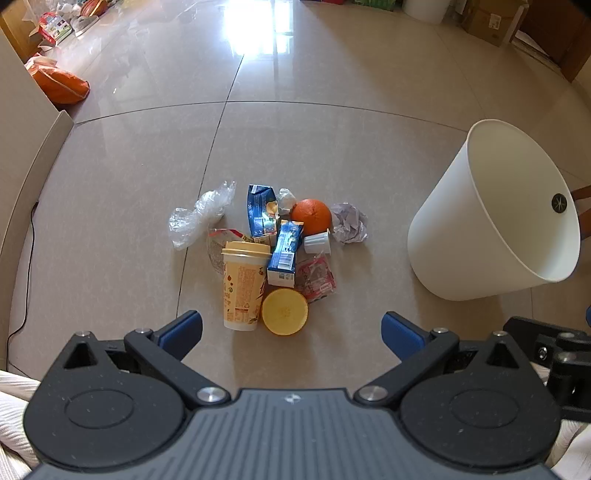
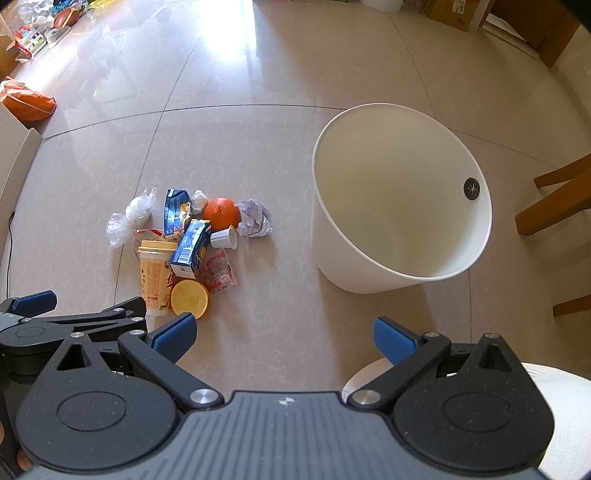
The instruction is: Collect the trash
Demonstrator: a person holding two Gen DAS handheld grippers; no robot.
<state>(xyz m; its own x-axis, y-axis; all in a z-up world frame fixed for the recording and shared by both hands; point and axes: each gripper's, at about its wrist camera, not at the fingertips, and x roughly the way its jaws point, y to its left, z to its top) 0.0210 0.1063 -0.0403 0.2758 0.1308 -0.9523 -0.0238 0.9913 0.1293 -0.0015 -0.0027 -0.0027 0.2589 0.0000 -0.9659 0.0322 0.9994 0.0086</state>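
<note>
A heap of trash lies on the tiled floor: a yellow drink cup, a halved orange, two blue cartons, a whole orange, a small white cup, crumpled paper, a clear plastic bag and a red wrapper. A white bin stands to the right of the heap. My left gripper is open just short of the halved orange. My right gripper is open over bare floor.
An orange bag and clutter lie at the far left by a beige wall edge. A black cable runs along the left. Wooden chair legs stand right of the bin. Cardboard boxes sit at the far right.
</note>
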